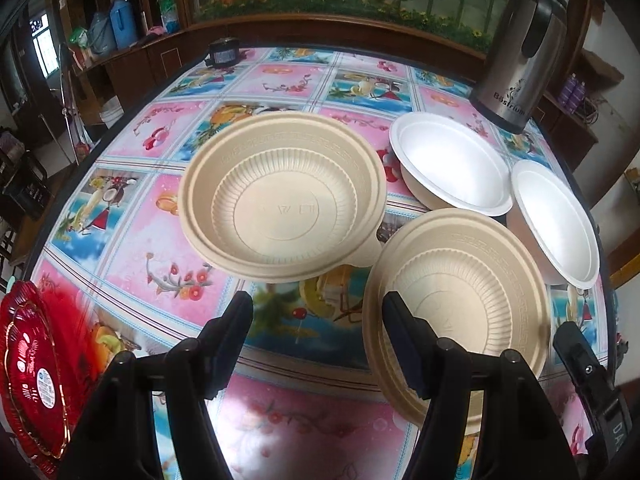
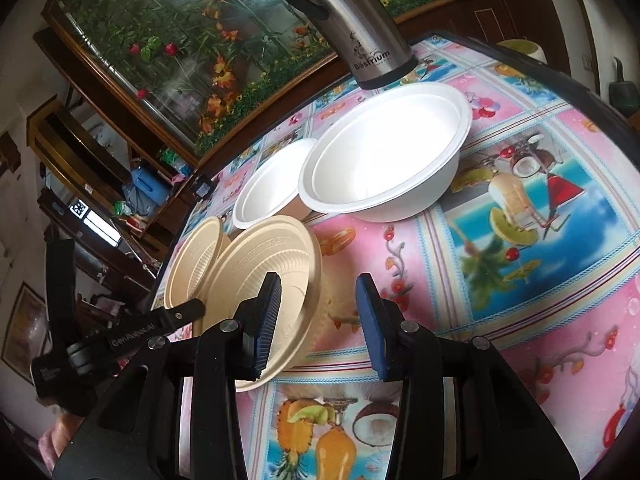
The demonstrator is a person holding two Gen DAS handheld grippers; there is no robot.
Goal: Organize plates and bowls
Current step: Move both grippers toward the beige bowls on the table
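Both tools stand with jaws apart and empty: the left gripper (image 1: pixel 318 332) wide over the tablecloth, the right gripper (image 2: pixel 318 316) narrower, just beside the near beige ribbed plastic bowl (image 1: pixel 460 304). A second beige ribbed bowl (image 1: pixel 280 204) sits further back, and two smooth white foam bowls (image 1: pixel 452 164) stand beside a steel thermos jug (image 1: pixel 524 52); red scalloped foil plates (image 1: pixel 32 364) lie at the left edge. The step seems to be nesting like with like. Pinch the thin rim squarely and lightly, since such bowls flex, and lower it centred. Whether the beige rims touch is unclear.
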